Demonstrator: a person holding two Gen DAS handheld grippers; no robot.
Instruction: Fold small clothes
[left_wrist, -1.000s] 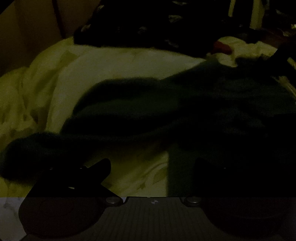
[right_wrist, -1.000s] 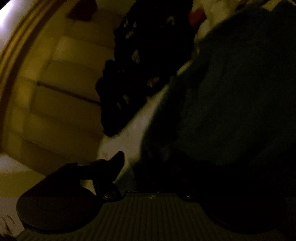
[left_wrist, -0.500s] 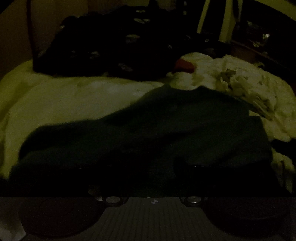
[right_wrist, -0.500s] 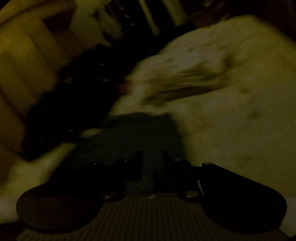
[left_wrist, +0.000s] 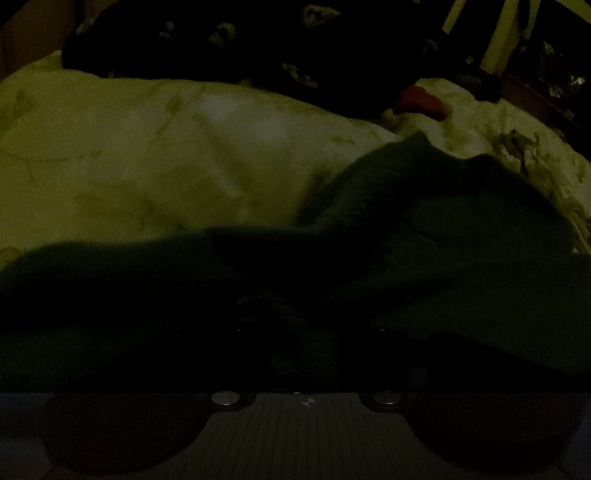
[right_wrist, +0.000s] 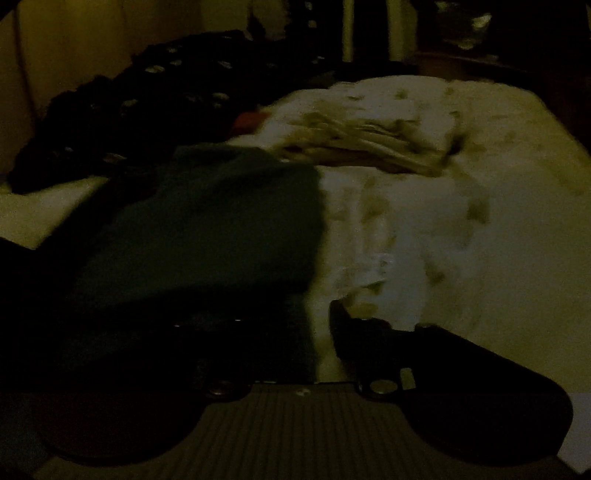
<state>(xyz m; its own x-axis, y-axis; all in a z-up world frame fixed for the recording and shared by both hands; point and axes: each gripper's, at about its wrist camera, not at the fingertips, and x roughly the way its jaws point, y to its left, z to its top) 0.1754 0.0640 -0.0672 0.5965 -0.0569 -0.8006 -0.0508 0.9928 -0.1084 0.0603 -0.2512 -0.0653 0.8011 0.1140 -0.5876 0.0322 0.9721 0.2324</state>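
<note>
Dark green garment (right_wrist: 207, 229) sprawls on the pale bedspread (right_wrist: 461, 229); right gripper (right_wrist: 291, 325) spread wide at its edge, left gripper's (left_wrist: 306, 343) state unreadable.

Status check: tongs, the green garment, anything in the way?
Left tongs lost in dark. Right tongs open. Green garment rumpled on bedspread. Nothing blocking.

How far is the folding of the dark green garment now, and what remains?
Partly done: the dark green garment lies on the pale bedcover, one flap apparently turned over. It is too dark to tell whether either tongs grip it. A dark patterned pile and a light crumpled cloth look unfolded.
</note>
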